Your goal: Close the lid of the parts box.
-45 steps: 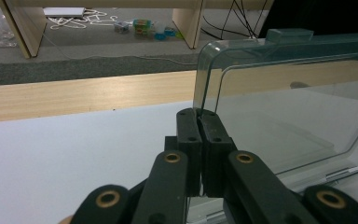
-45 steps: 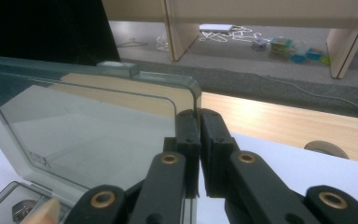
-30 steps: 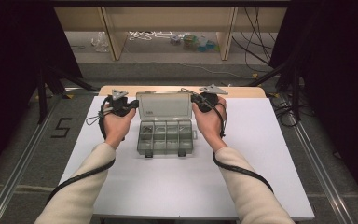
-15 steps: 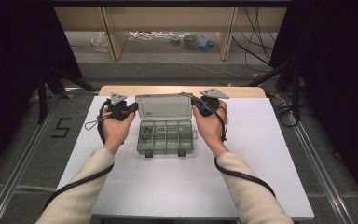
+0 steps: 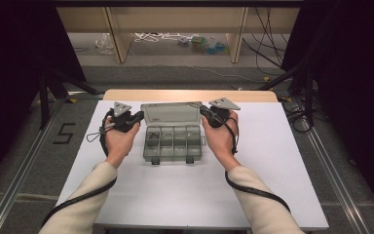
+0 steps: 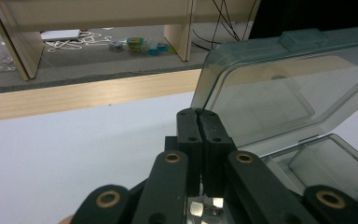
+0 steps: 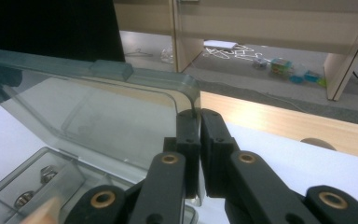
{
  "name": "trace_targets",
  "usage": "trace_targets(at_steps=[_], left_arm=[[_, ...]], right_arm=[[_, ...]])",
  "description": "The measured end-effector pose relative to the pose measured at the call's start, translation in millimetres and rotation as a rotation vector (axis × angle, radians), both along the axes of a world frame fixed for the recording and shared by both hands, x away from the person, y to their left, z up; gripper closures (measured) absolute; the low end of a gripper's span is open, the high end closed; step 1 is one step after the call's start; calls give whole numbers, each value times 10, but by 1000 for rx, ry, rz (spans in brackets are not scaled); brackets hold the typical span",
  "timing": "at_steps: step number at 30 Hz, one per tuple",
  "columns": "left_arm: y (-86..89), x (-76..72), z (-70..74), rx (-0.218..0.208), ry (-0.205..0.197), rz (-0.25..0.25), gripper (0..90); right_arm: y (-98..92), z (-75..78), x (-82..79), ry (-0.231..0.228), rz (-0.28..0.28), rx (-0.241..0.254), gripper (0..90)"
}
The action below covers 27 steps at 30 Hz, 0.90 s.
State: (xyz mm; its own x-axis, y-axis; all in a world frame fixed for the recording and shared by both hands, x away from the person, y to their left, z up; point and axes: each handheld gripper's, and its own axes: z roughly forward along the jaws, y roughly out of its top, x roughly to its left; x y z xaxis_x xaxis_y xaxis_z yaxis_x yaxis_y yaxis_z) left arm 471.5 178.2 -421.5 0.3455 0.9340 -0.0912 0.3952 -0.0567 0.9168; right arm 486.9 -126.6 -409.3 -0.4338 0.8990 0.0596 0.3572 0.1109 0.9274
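Box (image 5: 173, 141) sits at table (image 5: 272, 195) centre, base flat, compartments exposed; small metal parts lie in some. Lid (image 5: 170, 113) stands raised at 12 o'clock of the base, so opening looks done or nearly done; sorting or closing is left. Left gripper (image 6: 198, 114): jaws closed together, tips against the lid's left corner, nothing visibly clamped. Right gripper (image 7: 199, 116): jaws pinched on the lid's right edge. Open white surface at 6, 3 and 9 o'clock. Far table edge lies close behind the lid; floor clutter beyond.
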Motion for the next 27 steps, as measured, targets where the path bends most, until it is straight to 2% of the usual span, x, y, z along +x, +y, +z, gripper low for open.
trace_targets(at_steps=[2, 11, 12, 15, 16, 23, 24, 27], left_arm=[[2, -22, -6, 3, -6, -5, 883], [17, -149, -42, 4, -13, -24, 890], [18, -162, -45, 9, -15, -27, 890], [19, -197, -51, 18, -18, -33, 890], [18, -209, -56, 20, -18, -36, 890], [41, -262, -87, 43, -20, -43, 894], [38, -274, -94, 33, -17, -46, 894], [52, -296, -98, 48, -18, -55, 895]], right_arm=[[-9, -13, -19, -16, 4, -2, 873], [-33, -35, -145, -4, 20, -3, 873], [-38, -43, -149, -14, 22, -7, 874], [-48, -50, -191, -4, 26, -13, 874], [-51, -61, -197, -17, 27, -19, 874], [-50, -94, -266, -27, 35, -13, 874], [-51, -95, -275, -23, 35, -16, 874], [-61, -104, -309, -14, 40, -21, 875]])
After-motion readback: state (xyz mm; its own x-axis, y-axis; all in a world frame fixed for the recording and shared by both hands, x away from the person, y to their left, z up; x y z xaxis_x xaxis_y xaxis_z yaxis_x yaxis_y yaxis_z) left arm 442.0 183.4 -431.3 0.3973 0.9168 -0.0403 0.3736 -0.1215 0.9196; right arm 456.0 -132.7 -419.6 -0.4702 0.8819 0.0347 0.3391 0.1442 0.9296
